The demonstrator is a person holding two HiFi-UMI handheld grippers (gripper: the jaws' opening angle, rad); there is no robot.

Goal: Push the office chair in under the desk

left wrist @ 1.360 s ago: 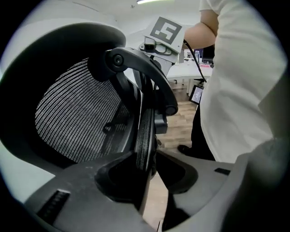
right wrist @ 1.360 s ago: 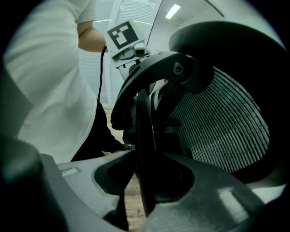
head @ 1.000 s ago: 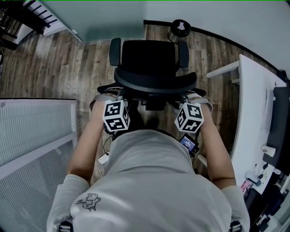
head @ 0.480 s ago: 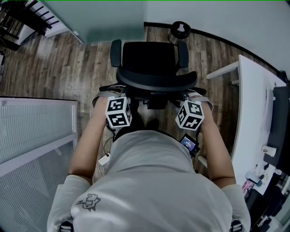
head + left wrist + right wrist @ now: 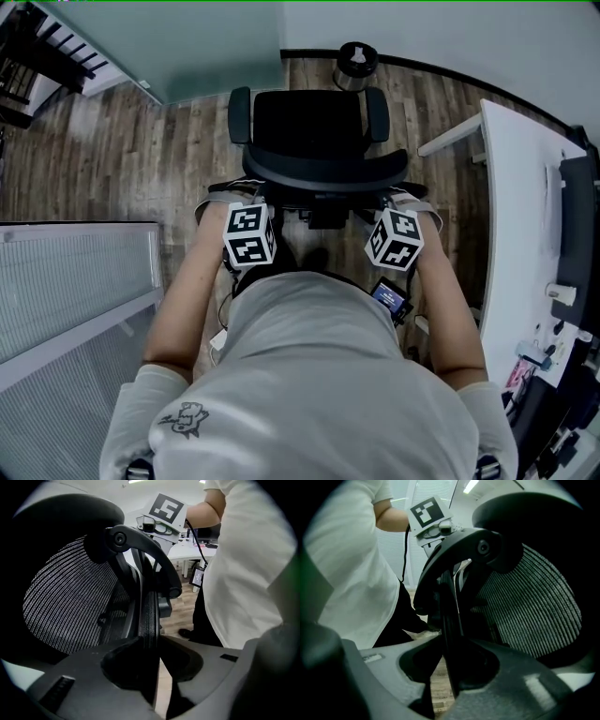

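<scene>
2 hand-held grippers at work: left gripper (image 5: pixel 152 651) and right gripper (image 5: pixel 451 660) each pinch rear rim of office chair (image 5: pixel 314 122) backrest (image 5: pixel 323 171), 1 per side. Chair stands on wood floor (image 5: pixel 141 141), seat facing away from person (image 5: pixel 309 375), well apart from white desk (image 5: pixel 511 216) at right.

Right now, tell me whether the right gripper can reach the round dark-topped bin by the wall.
Probably not: the right gripper is clamped on the black mesh office chair, which stands between it and the round dark-topped bin.
</scene>
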